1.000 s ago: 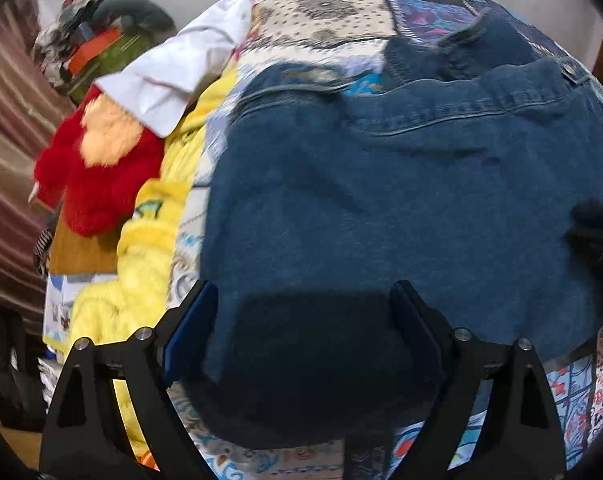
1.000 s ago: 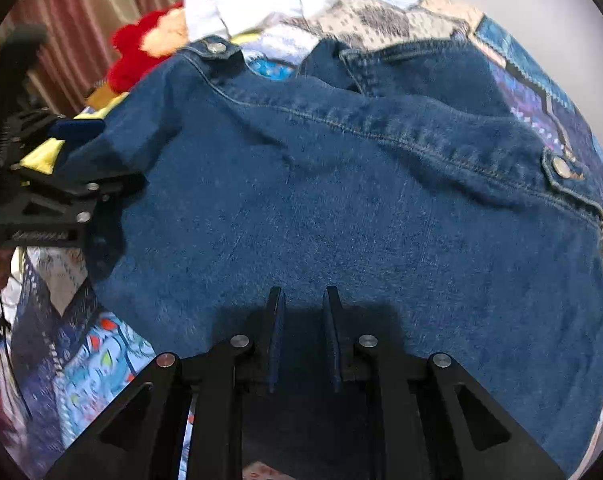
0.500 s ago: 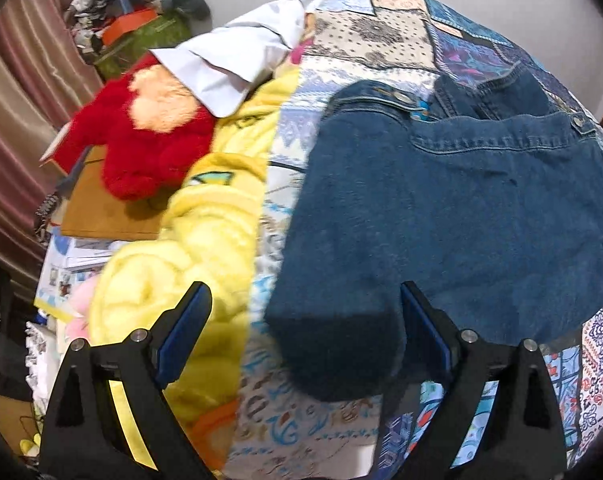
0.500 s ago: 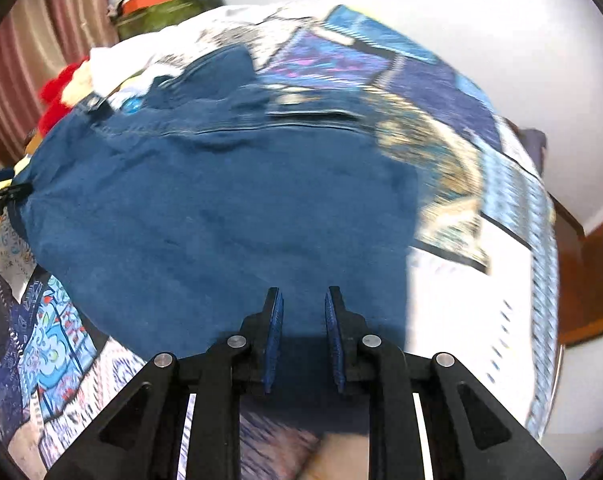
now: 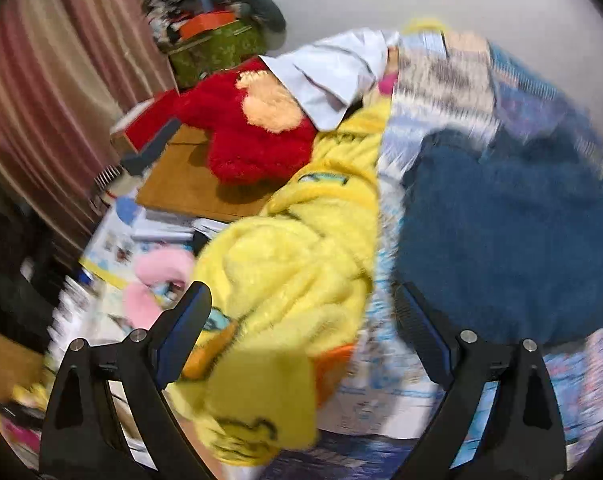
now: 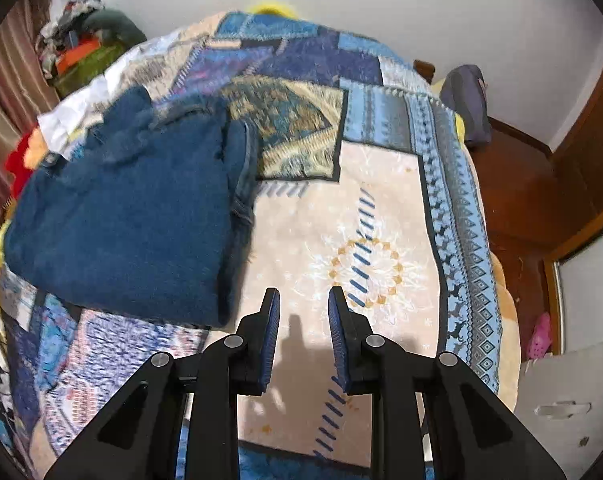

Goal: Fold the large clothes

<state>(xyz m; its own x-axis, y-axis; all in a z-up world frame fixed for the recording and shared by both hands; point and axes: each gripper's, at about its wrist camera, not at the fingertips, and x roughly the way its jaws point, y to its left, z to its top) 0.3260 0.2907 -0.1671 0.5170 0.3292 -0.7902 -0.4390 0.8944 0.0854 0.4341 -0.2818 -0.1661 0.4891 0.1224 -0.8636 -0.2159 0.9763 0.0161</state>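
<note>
Hanging over the pale middle panel of the patchwork bedspread (image 6: 341, 216), the right gripper (image 6: 303, 300) has its 2 blue-padded fingers a narrow gap apart; its jaws have just been opening, and nothing sits between them, only bare bedspread and their own shadow. Just beyond and to the left of it in the right wrist view lies the folded denim jacket (image 6: 125, 216), a thick blue rectangle flat on the bedspread, its stacked edges showing along the side nearest the gripper. Farther back the bedspread runs to a white wall, with a dark grey bag (image 6: 467, 100) on the wooden floor beside the bed.

In the left wrist view, blurred by motion, the left gripper (image 5: 301, 300) stands spread wide and holds nothing. Between and under its fingers lies a fluffy yellow blanket (image 5: 297, 256), not the jacket. The denim jacket (image 5: 513, 232) is off to the right, near the right finger but apart from it. Behind the blanket sit a red plush toy (image 5: 245, 136) on a brown board (image 5: 185, 184), a white cloth (image 5: 333, 76) draped across the toy's top, then a green box (image 5: 217, 50) against a striped curtain (image 5: 49, 92).
</note>
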